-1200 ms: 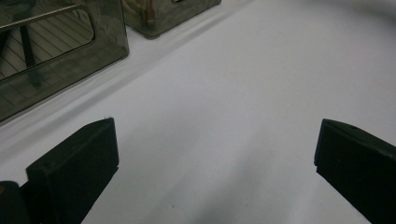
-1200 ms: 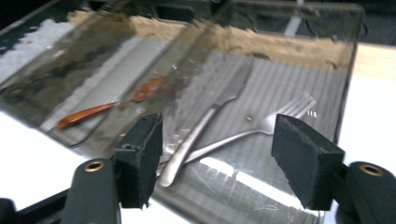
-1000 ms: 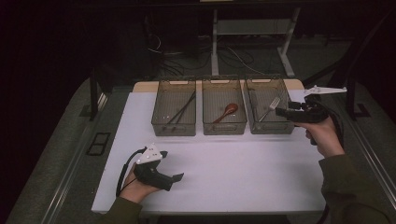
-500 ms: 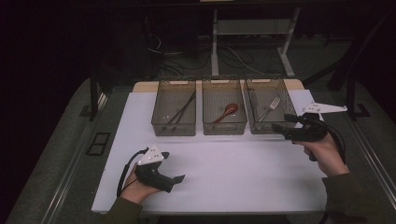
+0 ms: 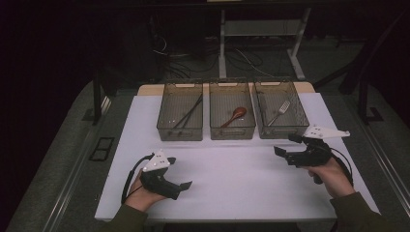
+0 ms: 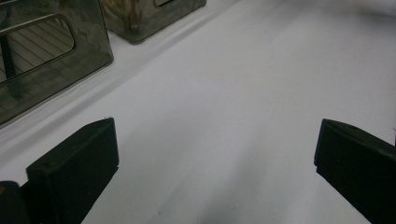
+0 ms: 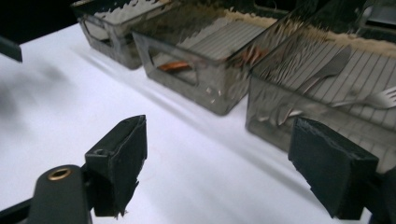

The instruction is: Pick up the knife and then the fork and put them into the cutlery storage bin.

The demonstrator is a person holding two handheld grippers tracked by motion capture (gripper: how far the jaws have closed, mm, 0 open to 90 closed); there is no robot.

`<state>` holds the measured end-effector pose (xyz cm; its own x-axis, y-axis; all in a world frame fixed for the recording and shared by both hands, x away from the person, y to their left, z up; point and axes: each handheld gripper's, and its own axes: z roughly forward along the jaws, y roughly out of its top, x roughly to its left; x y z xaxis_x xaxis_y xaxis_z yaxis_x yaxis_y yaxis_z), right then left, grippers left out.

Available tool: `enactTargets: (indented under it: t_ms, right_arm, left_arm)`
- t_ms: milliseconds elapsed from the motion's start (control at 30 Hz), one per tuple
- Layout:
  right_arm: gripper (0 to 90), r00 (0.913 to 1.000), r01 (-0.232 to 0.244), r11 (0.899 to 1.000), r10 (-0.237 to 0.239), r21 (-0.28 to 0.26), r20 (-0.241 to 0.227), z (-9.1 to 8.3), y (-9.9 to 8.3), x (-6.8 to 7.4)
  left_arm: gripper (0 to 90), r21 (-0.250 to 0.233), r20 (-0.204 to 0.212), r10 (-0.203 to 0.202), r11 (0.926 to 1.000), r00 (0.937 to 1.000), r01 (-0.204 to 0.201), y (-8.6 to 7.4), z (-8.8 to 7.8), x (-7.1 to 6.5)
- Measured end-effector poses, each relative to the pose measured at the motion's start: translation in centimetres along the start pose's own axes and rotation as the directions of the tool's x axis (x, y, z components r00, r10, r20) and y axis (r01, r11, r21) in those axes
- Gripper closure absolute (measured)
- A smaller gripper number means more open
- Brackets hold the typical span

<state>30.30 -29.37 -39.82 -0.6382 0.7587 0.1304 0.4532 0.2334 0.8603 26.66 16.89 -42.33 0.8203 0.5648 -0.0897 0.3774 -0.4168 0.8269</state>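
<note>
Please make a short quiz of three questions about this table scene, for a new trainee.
1. True or false: the right gripper holds the fork.
2. Which bin holds the spoon? A. left bin B. middle bin C. right bin
3. What lies in the left bin?

Key:
1. False. Its jaws are open with nothing between them, and they have just been opening; the fork lies in the right bin.
2. B.
3. Chopsticks.
</note>
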Motion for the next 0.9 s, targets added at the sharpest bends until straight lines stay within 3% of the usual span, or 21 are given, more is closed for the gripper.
enactTargets:
  t_ms: [267, 700, 767, 900]
  right_arm:
    - [19.2, 0.9999, -0.012, 1.0, 0.012, -0.004, -0.004, -0.1, -2.2, 0.9]
    - [17.6, 0.9995, 0.021, 1.0, -0.02, 0.022, -0.024, -0.2, -4.6, 2.3]
    - [12.4, 0.9993, 0.015, 1.0, -0.014, 0.023, -0.033, -0.3, -4.9, 2.4]
    - [12.2, 0.9987, 0.029, 0.999, -0.027, 0.044, -0.044, -0.2, -5.5, 2.8]
  left_arm:
    - [0.0, -0.003, 0.001, 0.0, 1.0, 1.0, 0.0, 0.0, -0.1, 0.0]
    - [0.0, -0.011, 0.012, -0.003, 0.9999, 0.9999, 0.003, -0.2, -0.1, 0.4]
    - [0.0, -0.014, 0.012, -0.004, 0.9999, 0.9999, 0.004, -0.2, 0.0, 0.3]
    - [0.0, -0.015, 0.013, 0.003, 0.9999, 0.9999, -0.003, -0.2, 0.0, 0.4]
